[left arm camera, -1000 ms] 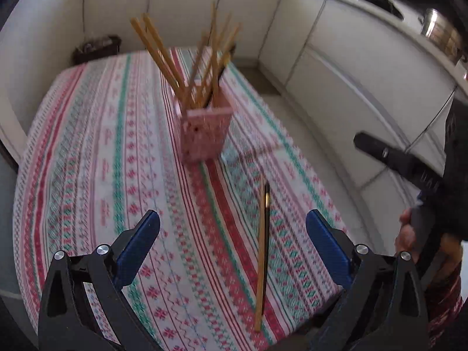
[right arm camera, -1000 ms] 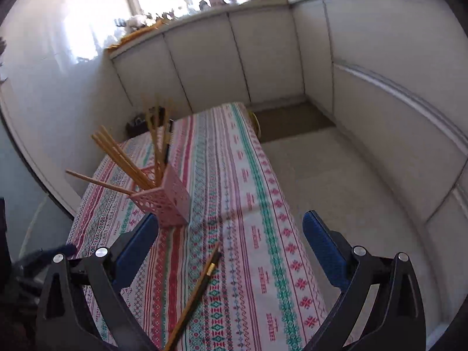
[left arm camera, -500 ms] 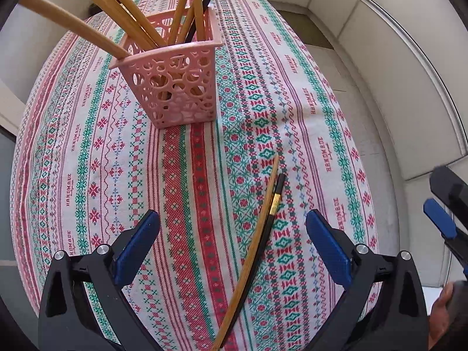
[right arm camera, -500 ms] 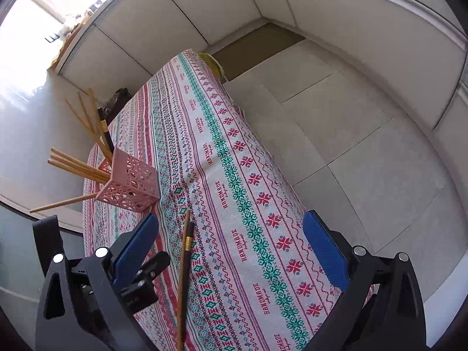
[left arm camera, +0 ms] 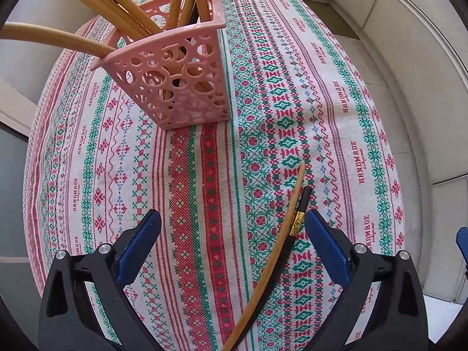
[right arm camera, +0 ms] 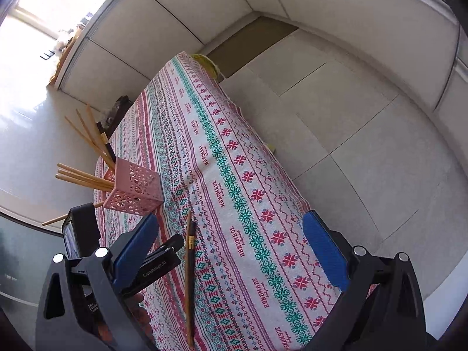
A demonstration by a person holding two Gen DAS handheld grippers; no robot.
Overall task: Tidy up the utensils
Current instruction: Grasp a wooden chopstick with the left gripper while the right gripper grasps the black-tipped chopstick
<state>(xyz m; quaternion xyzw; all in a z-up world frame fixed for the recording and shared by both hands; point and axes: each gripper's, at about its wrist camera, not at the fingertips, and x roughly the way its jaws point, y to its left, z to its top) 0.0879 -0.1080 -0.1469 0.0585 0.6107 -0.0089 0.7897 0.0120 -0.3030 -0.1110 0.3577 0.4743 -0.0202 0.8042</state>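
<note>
Hovering low with jaws spread wide, the left gripper (left arm camera: 232, 228) straddled two loose chopsticks (left arm camera: 280, 239) at lower right, lined up for pickup toward the pink holder (left arm camera: 178, 87) upper left; right gripper (right arm camera: 231, 234) gaped empty.

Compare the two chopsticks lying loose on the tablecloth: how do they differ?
The wooden chopstick is plain tan along its whole length; the black chopstick is dark with a gold patterned band. The wooden chopstick's tip reaches farther toward the pink holder than the black chopstick's. Both lie flat, side by side on the tablecloth.
</note>
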